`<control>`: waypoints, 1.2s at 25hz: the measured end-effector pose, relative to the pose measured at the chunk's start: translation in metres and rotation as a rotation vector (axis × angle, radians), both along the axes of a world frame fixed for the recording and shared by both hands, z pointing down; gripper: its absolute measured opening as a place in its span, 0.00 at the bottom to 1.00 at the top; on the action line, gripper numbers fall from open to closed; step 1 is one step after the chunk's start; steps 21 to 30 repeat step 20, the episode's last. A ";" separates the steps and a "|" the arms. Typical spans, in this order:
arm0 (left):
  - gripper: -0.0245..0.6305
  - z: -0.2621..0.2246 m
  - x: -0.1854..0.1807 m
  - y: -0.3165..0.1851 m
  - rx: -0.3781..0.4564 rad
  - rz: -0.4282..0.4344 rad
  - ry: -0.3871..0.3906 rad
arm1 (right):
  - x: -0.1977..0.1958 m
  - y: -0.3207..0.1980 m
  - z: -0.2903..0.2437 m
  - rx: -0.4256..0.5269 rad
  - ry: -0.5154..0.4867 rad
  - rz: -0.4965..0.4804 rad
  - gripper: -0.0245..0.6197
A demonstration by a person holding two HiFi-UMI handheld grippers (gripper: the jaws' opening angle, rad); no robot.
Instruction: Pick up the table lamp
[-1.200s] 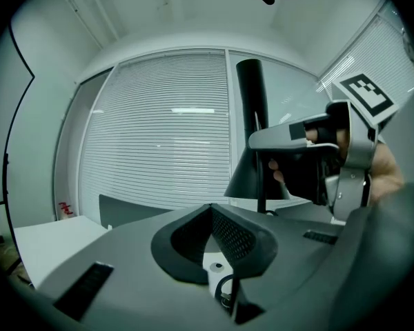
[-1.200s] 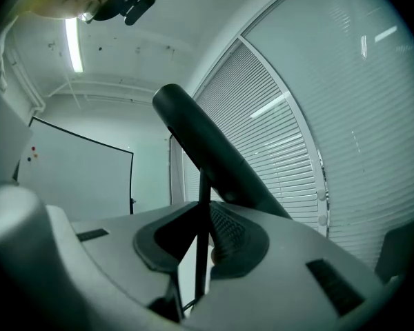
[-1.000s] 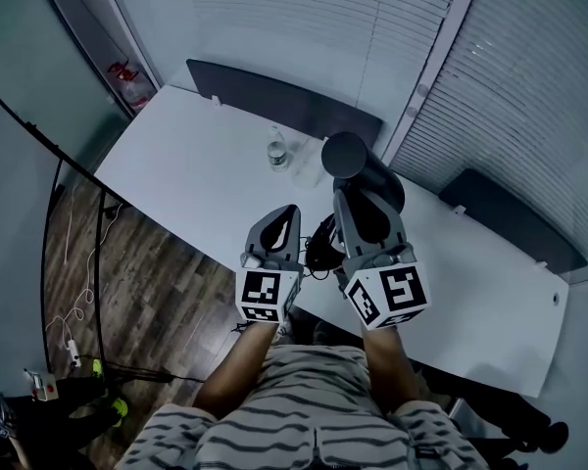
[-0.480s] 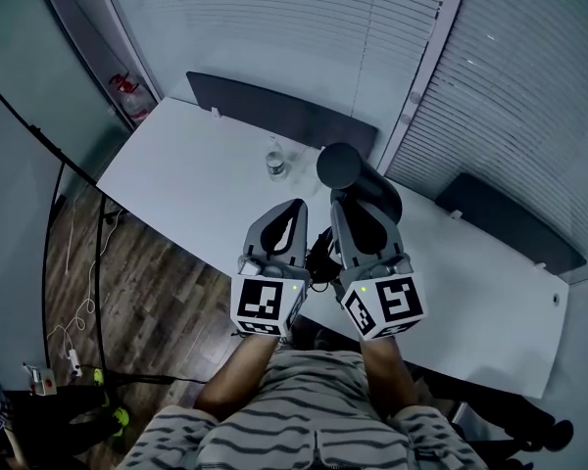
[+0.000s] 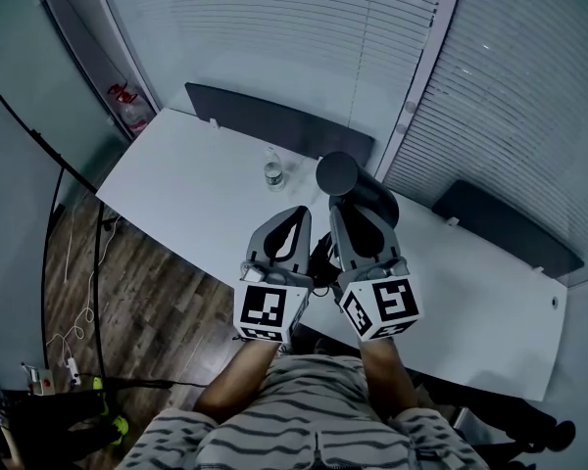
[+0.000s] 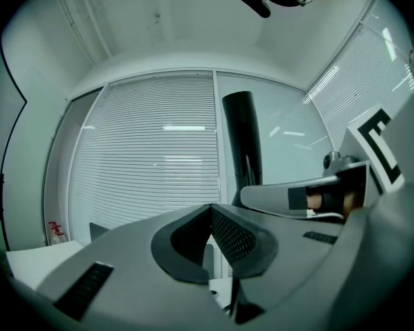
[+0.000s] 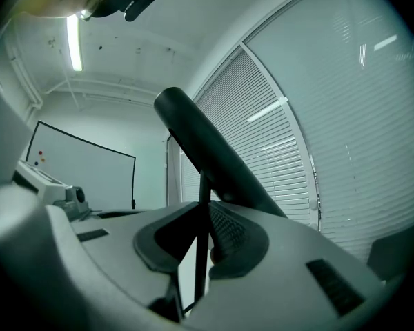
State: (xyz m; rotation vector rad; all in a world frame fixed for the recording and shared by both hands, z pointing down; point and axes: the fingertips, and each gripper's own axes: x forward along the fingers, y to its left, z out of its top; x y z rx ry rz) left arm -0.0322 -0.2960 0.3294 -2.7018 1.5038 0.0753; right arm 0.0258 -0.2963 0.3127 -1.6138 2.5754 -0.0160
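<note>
Above the table's (image 5: 196,179) near edge | your right gripper (image 7: 205,221) fingers clamp the table lamp (image 7: 210,154) stem, running 12-to-6 | left gripper (image 6: 210,216) at its 9 o'clock, fingers together, empty.

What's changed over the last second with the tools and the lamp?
The left tool and right tool drew slightly closer together. The right tool stays shut on the table lamp, the left shut and empty; the bottle stays on the table.
</note>
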 end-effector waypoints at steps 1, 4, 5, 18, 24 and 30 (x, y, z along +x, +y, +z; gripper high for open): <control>0.05 0.001 0.000 -0.001 -0.003 0.001 -0.001 | 0.001 -0.001 0.000 0.000 0.000 0.002 0.12; 0.05 0.002 0.001 -0.004 -0.013 0.003 0.003 | 0.004 -0.003 -0.001 0.004 -0.001 0.007 0.12; 0.05 0.002 0.001 -0.005 -0.014 0.004 0.003 | 0.005 -0.004 -0.001 0.006 0.000 0.008 0.12; 0.05 -0.002 0.002 -0.012 0.007 0.001 -0.009 | 0.001 -0.012 -0.002 0.012 0.000 -0.011 0.12; 0.05 -0.001 0.002 -0.014 0.009 0.000 -0.010 | 0.001 -0.014 -0.001 0.011 -0.003 -0.012 0.12; 0.05 -0.001 0.002 -0.014 0.009 0.000 -0.010 | 0.001 -0.014 -0.001 0.011 -0.003 -0.012 0.12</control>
